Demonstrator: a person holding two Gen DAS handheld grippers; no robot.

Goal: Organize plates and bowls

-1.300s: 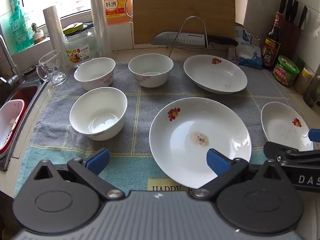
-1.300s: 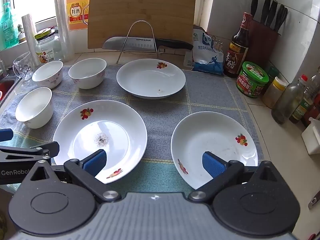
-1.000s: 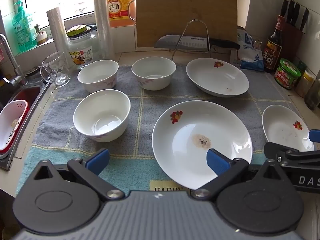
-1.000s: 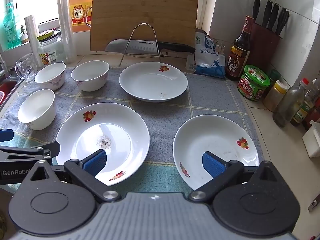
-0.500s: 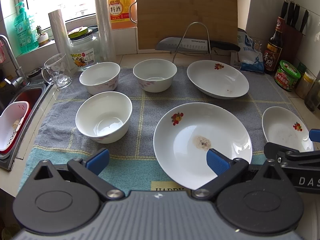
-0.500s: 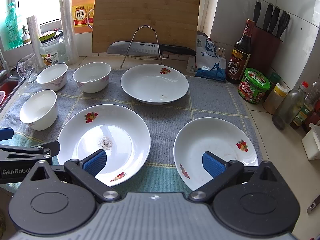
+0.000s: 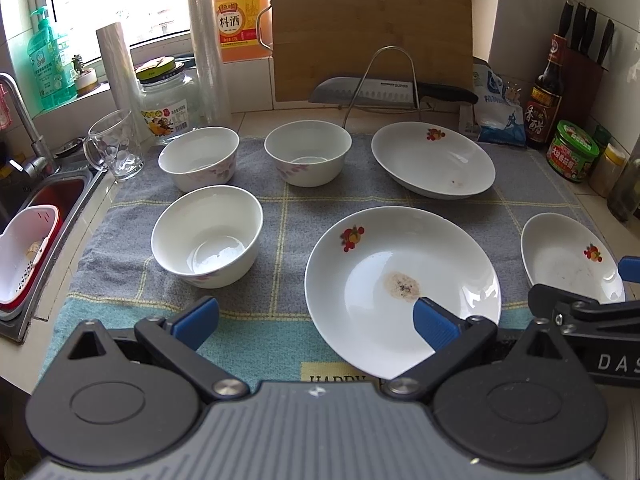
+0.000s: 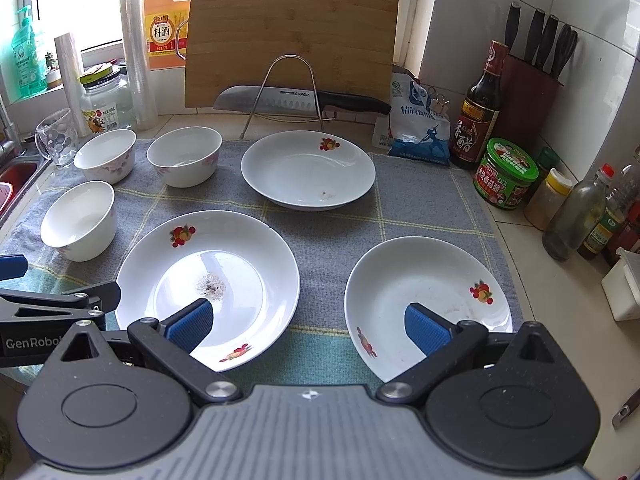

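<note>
Three white bowls stand on a grey checked towel [image 7: 288, 216]: a near one [image 7: 207, 236] [image 8: 79, 220] and two behind it [image 7: 199, 159] [image 7: 308, 153]. Three white plates with fruit prints lie to the right: a stained near-centre plate [image 7: 402, 288] [image 8: 208, 284], a back plate [image 7: 433, 165] [image 8: 308, 169] and a near-right plate [image 7: 568, 262] [image 8: 428, 304]. My left gripper [image 7: 316, 320] hovers open over the towel's front edge, holding nothing. My right gripper [image 8: 308, 322] is open too, between the two near plates, above them.
A cutting board [image 8: 292, 40], a knife on a wire rack [image 8: 300, 100], an oil jug [image 7: 236, 12], a jar [image 7: 170, 102] and a glass mug [image 7: 116, 146] line the back. Bottles, a green-lidded tub [image 8: 506, 172] and a knife block [image 8: 528, 92] stand right. A sink with a red-and-white basket [image 7: 24, 252] lies left.
Both grippers have drawn back and risen slightly, so the dishes sit lower and smaller in both views. Both stay open; nothing on the towel has moved.
</note>
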